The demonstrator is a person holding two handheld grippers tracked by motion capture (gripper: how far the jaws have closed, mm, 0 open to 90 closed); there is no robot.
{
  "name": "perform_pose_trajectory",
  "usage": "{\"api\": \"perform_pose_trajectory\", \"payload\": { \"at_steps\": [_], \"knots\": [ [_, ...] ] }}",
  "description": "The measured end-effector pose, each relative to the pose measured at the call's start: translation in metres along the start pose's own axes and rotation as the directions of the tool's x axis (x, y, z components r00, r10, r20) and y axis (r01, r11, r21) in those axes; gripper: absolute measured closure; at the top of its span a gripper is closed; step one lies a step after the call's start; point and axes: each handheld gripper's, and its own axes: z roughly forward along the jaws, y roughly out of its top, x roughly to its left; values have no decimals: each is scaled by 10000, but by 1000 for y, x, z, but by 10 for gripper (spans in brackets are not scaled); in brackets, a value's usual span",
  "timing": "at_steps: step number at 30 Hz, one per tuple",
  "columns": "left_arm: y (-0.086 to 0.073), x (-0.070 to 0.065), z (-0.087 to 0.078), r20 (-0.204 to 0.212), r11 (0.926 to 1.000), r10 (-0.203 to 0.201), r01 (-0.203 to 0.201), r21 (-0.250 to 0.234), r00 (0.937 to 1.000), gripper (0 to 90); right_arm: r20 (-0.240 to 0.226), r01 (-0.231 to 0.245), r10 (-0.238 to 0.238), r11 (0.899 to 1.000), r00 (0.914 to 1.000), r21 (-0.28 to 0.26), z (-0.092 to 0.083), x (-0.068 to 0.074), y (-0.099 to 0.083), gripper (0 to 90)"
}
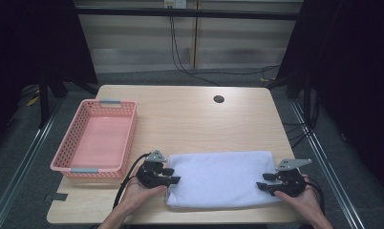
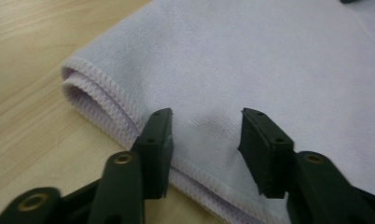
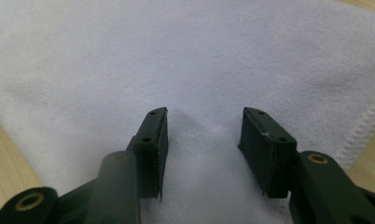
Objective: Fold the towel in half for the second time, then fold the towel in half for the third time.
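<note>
A white folded towel (image 1: 218, 177) lies flat near the table's front edge. My left gripper (image 1: 173, 175) sits at its left end, held in a hand, jaws pointing right. In the left gripper view the gripper (image 2: 205, 135) stands open over the towel's (image 2: 251, 60) stitched, doubled edge, with cloth under the gap and no pinch. My right gripper (image 1: 262, 181) rests at the towel's right end, jaws pointing left. In the right gripper view it (image 3: 204, 135) is open too, with the towel (image 3: 176, 56) bulging slightly between the jaws.
A pink plastic basket (image 1: 129, 138) stands at the left of the wooden table (image 1: 195, 119), close to the left gripper. A round cable hole (image 1: 218, 99) is at the back. Cables trail from both grippers toward the front edge.
</note>
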Motion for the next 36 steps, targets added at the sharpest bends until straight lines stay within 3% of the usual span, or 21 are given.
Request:
{"api": "perform_pose_trajectory", "payload": {
  "at_steps": [2, 5, 7, 10, 13, 15, 17, 18, 21, 24, 28, 31, 34, 36],
  "knots": [
    [0, 2, -6, -456, 10000, -44, 41, -56, 9990, 493, -15, -52, 51, 9999, 10000, -128, -4, 6, -1, 441],
    [5, 10, -11, -657, 9995, -299, 292, -120, 9974, 460, -202, -13, -1, 9975, 9998, -708, -11, 17, 3, 438],
    [10, 14, -11, -832, 9996, -280, 273, -89, 9961, 443, -531, 138, -192, 9948, 9984, -1009, -12, 34, 10, 425],
    [18, 22, -10, -918, 9991, -354, 332, -252, 9951, 427, -996, 379, -470, 9951, 9939, -917, -3, 54, 16, 410],
    [26, 34, -8, -933, 9966, -682, 635, -529, 9933, 421, -1435, 483, -605, 9950, 9878, -870, 9, 75, 24, 397],
    [29, 40, -4, -875, 9952, -752, 692, -696, 9933, 397, -1440, 769, -885, 9935, 9856, -845, 20, 89, 33, 379],
    [31, 43, 1, -1034, 9921, -962, 869, -906, 9900, 398, -1982, 948, -1100, 9919, 9740, -846, 32, 104, 44, 365],
    [32, 44, 4, -925, 9913, -1001, 913, -946, 9907, 396, -2122, 1097, -1246, 9907, 9692, -805, 40, 113, 50, 355],
    [33, 44, 7, -1219, 9958, -765, 698, -588, 9896, 385, -2833, 1777, -1854, 9827, 9409, -528, 66, 140, 68, 334],
    [32, 46, 3, -1273, 9927, -1004, 908, -794, 9868, 377, -3400, 2261, -2289, 9729, 9121, -485, 86, 164, 84, 323],
    [30, 49, 1, -1382, 9906, -1140, 1020, -911, 9838, 370, -3558, 2491, -2500, 9672, 9005, -489, 109, 180, 96, 319],
    [30, 50, 1, -1447, 9908, -1163, 1047, -858, 9826, 367, -3562, 2528, -2550, 9660, 8990, -535, 123, 187, 103, 321],
    [29, 52, 2, -1565, 9923, -1095, 987, -752, 9816, 365, -3294, 2873, -2897, 9561, 8987, -568, 132, 192, 106, 319],
    [28, 53, 4, -1555, 9926, -1116, 1025, -655, 9815, 363, -3178, 3182, -3203, 9461, 8924, -601, 133, 195, 105, 316]
  ]
}}
